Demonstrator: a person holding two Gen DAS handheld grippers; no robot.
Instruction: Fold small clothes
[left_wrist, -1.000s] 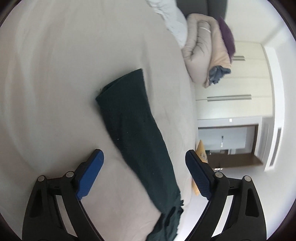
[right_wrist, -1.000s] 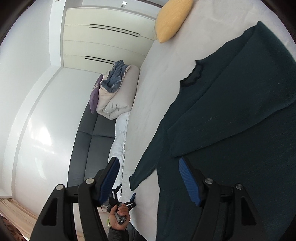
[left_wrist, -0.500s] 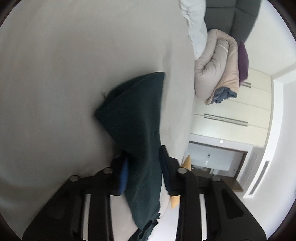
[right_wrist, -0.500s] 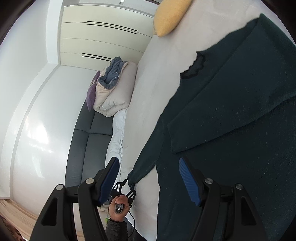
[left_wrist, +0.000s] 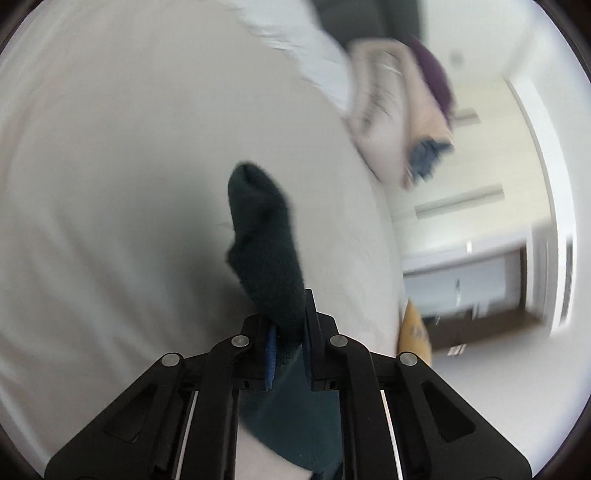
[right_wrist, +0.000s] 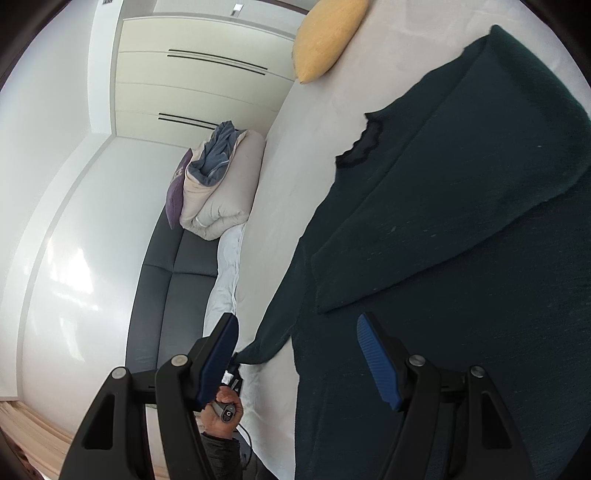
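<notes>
Dark green knit top (right_wrist: 461, 240) is spread out on the pale bed (right_wrist: 303, 155), taking up most of the right wrist view, with one sleeve (left_wrist: 264, 243) stretched off toward the bed's edge. The left gripper (left_wrist: 288, 347) has just been closing its jaws and they're now clamped tight on that sleeve, cuff end sticking up past the blue pads (left_wrist: 271, 350) and clear of the sheet. That view is pretty blurry, so don't ask me for fine detail. You can also catch the person's left hand (right_wrist: 223, 410) low in the right wrist view, right where the sleeve tip ends.

The right gripper (right_wrist: 295, 354) hangs over the body of the top near its side edge, jaws spread wide with nothing between them, not touching the fabric as far as I can tell.

Background stuff: a yellow pillow (right_wrist: 327, 35) at the far end of the bed, a rolled-up beige duvet (right_wrist: 221, 195) with a purple cushion (right_wrist: 177, 188) on the dark sofa (right_wrist: 166, 295), and cream wardrobe doors (right_wrist: 199, 88) behind.
</notes>
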